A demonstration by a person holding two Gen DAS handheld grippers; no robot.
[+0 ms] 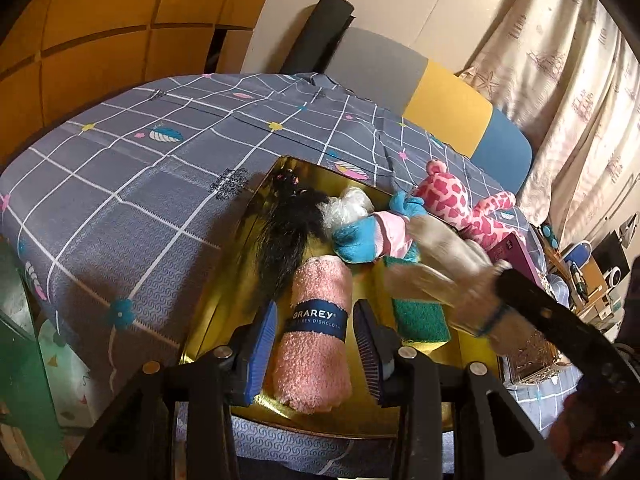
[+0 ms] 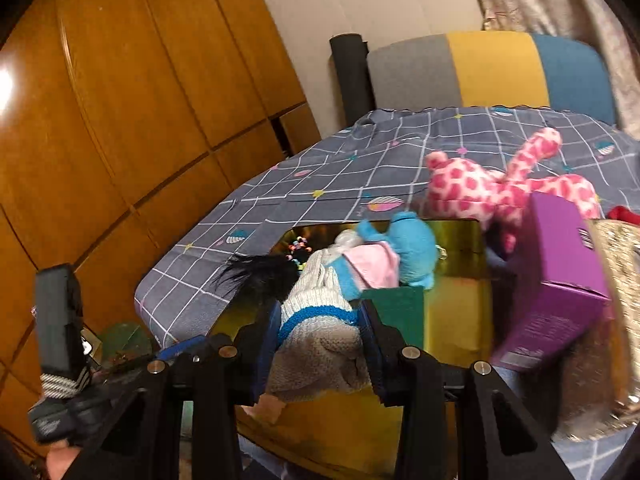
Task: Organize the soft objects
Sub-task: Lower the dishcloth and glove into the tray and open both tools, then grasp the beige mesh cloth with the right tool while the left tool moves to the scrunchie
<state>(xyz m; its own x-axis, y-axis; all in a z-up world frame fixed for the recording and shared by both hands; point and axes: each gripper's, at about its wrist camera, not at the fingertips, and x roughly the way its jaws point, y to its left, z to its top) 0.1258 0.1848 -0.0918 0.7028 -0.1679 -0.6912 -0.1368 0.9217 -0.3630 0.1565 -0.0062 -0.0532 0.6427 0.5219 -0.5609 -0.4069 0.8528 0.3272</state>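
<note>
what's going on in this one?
A person is sorting soft items into a gold tray on a bed. The right tongs are shut on a grey knit glove, carried over the tray. The left tongs straddle a rolled pink dishcloth lying in the tray; the gap suggests they're open. A pink spotted plush sits outside the tray.

My left gripper (image 1: 314, 340) straddles the rolled pink dishcloth (image 1: 316, 336) in the gold tray (image 1: 224, 320), low centre; pads apparently not touching it.
</note>
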